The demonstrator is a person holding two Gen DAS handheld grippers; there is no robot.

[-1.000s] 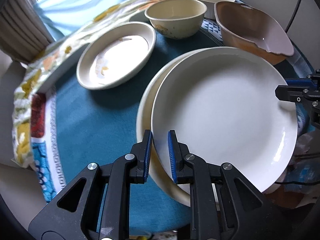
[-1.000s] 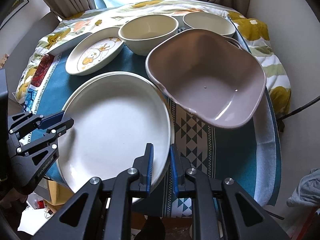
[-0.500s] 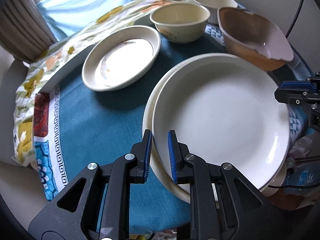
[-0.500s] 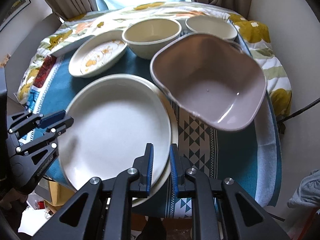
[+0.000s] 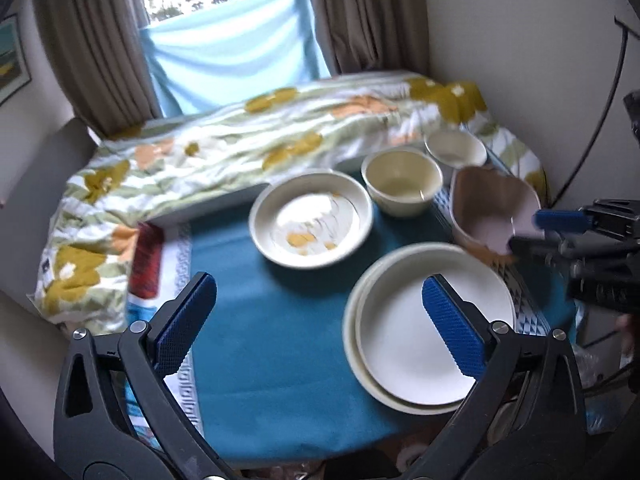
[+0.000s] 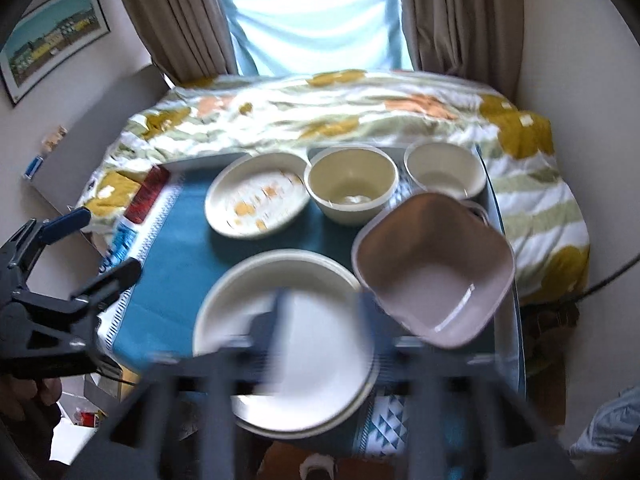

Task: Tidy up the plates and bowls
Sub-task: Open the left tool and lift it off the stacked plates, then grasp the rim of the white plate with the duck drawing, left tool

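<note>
A white plate [image 5: 416, 340] lies stacked on a cream plate [image 5: 352, 344] on the teal cloth; the pair also shows in the right wrist view [image 6: 312, 360]. My left gripper [image 5: 320, 324] is open and empty, pulled back above the table's near edge. My right gripper [image 6: 320, 320] is motion-blurred, its fingers spread apart and empty over the stack. Behind stand a patterned shallow bowl [image 5: 312, 220], a cream bowl [image 5: 402, 186], a small white bowl [image 5: 456, 150] and a tilted pink square bowl [image 6: 434, 268].
A floral cloth [image 5: 240, 148] covers the far half of the table, with curtains [image 5: 100, 40] and a window behind. A wall [image 5: 520, 40] stands close on the right. A black cable [image 5: 600, 120] hangs at the right.
Both grippers let go of the white plate, opened and pulled back and up. The white plate now rests on the cream plate.
</note>
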